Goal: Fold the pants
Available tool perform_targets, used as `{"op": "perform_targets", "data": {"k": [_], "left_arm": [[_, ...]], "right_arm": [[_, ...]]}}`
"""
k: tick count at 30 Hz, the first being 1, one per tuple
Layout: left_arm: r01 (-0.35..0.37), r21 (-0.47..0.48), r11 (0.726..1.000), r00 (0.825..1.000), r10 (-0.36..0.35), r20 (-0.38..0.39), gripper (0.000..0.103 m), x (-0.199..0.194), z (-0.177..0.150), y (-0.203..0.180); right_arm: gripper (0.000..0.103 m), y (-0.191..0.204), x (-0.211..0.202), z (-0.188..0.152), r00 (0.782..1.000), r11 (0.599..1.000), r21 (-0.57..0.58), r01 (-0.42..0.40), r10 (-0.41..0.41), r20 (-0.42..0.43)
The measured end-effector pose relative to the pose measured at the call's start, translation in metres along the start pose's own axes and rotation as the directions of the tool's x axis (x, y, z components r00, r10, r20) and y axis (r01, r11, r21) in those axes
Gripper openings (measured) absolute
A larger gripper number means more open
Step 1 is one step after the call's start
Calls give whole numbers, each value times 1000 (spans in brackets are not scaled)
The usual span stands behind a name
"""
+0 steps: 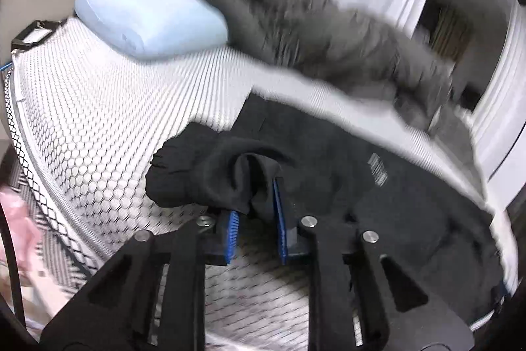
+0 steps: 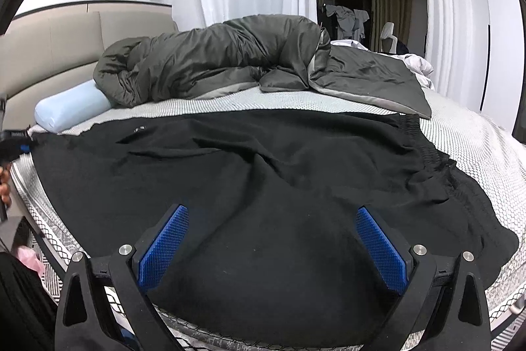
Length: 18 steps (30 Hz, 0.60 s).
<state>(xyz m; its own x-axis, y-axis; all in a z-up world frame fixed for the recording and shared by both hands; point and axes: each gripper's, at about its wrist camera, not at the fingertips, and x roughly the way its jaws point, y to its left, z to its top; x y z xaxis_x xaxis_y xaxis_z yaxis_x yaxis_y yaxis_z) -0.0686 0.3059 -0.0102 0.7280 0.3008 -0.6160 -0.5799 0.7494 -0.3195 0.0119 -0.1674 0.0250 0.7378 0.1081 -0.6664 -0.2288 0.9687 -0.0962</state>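
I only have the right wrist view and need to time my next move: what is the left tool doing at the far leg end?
Observer: The left tool is shut on a bunched fold of the black fabric pants, near the leg hem.
Operator: Is that end lifted or flat?
Observer: The gripped fold rises off the white honeycomb-textured mattress cover; how high, I cannot tell.
Operator: Anything close to it over there?
Observer: A pale blue pillow lies beyond it, apart from the pants.
Operator: And my tool?
Observer: The right tool is open above the pants, holding nothing.
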Motion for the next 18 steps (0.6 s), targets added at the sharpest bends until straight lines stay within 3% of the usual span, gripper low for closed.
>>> {"op": "perform_targets", "data": {"k": [2, 3, 6, 9, 10, 14, 16, 18], "left_arm": [[-8, -14, 1000, 998, 7, -69, 16, 9, -6, 8], [-15, -15, 1000, 997, 14, -80, 23, 9, -10, 13], [-52, -40, 998, 997, 50, -56, 41, -3, -18, 26], [-59, -38, 998, 998, 60, 12, 42, -29, -19, 18], [-46, -23, 999, 998, 47, 32, 43, -40, -24, 8], [18, 106, 994, 994, -29, 102, 77, -73, -19, -39], [101, 173, 980, 989, -118, 87, 84, -79, -21, -78], [178, 276, 944, 980, -195, 36, 89, -72, -33, -119]], "right_arm": [[103, -3, 6, -1, 999, 1000, 3, 15, -15, -32], [103, -4, 8, -1, 999, 1000, 11, 12, -12, -46], [103, -11, 14, 0, 996, 999, 42, 9, -6, -89], [103, -9, 19, 5, 991, 998, 54, -23, 30, -133], [103, -6, 23, 8, 987, 998, 46, -44, 51, -150], [103, 19, 32, 24, 979, 992, -18, -127, 123, -164], [103, 37, 40, 32, 965, 979, -54, -197, 183, -189], [103, 55, 49, 35, 955, 966, -98, -239, 215, -203]]}}
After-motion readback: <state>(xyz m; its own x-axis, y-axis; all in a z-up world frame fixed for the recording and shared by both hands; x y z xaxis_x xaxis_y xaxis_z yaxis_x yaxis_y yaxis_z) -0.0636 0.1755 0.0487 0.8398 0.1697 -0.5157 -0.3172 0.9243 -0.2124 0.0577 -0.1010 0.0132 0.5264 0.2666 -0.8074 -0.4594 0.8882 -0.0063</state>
